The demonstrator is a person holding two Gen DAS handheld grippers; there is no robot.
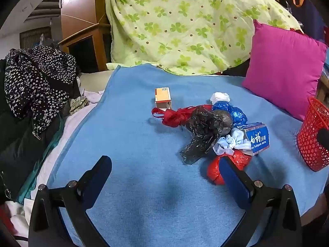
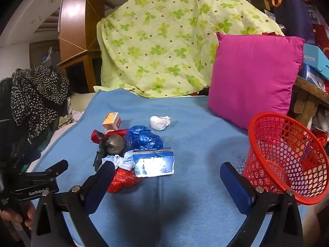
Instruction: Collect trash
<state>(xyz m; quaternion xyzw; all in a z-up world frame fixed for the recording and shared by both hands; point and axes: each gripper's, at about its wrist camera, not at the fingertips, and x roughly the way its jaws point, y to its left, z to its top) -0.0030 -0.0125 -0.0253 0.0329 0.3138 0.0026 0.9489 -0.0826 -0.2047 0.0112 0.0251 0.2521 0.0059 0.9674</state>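
Crinkled plastic bags (image 1: 207,127), a white paper wad (image 2: 160,122) and two small cardboard boxes (image 1: 162,98) lie mid-blanket (image 1: 131,144), with the red mesh basket (image 2: 287,156) at the blanket's right edge. Both the left gripper (image 1: 164,162) and the right gripper (image 2: 167,169) gape wide, holding nothing. Only the right view shows the basket's open mouth and a hand (image 2: 18,216) gripping the left tool.

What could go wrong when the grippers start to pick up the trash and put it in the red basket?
1. The red basket looks light and leans; a push from the open right gripper might tip it.
2. The black bag, red bag and white mask lie tangled, so the open left gripper could drag several at once.
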